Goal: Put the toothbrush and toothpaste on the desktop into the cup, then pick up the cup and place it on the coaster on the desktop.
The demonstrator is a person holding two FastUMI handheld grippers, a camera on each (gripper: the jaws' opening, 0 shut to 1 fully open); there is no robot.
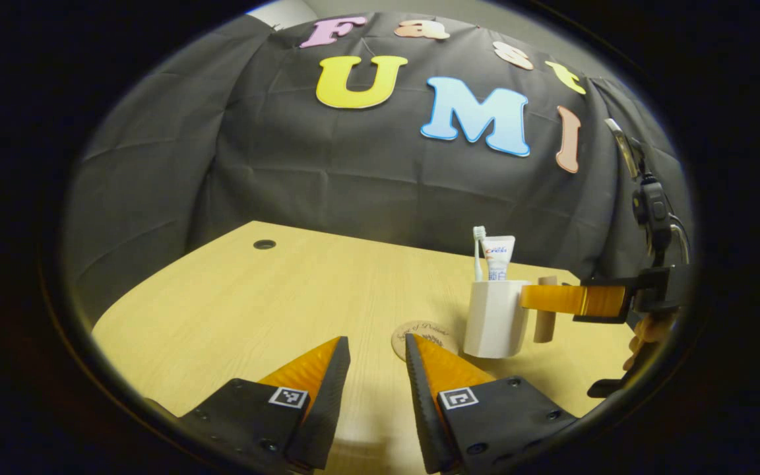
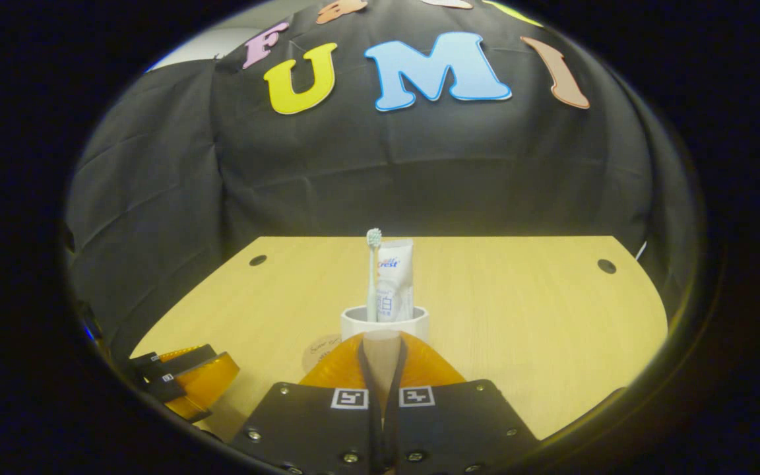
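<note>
Your right gripper (image 2: 382,353) is clamped on the handle (image 1: 544,309) of the cup (image 1: 495,318); in the right gripper view its two fingers sit close together with the wooden handle pinched between them, and in the left gripper view the same gripper reaches in from the cup's right side, level with its upper half. The cup stands upright on the desk (image 1: 274,297), and both the toothbrush (image 1: 478,253) and the toothpaste (image 1: 498,257) stand inside it, brush head up, tube just beside the brush on its right; in the right gripper view they rise above the cup's rim straight ahead of your fingers.

The coaster (image 1: 423,338) lies flat on the desk just left of the cup's base, touching it or nearly so; you cannot tell from either view whether the cup overlaps its edge. Your left gripper (image 1: 377,356) hangs over the desk on the near side of the coaster, fingers apart and holding nothing; its right finger covers part of the coaster's near edge. In the right gripper view that left gripper shows low at the cup's left, well apart from it.
</note>
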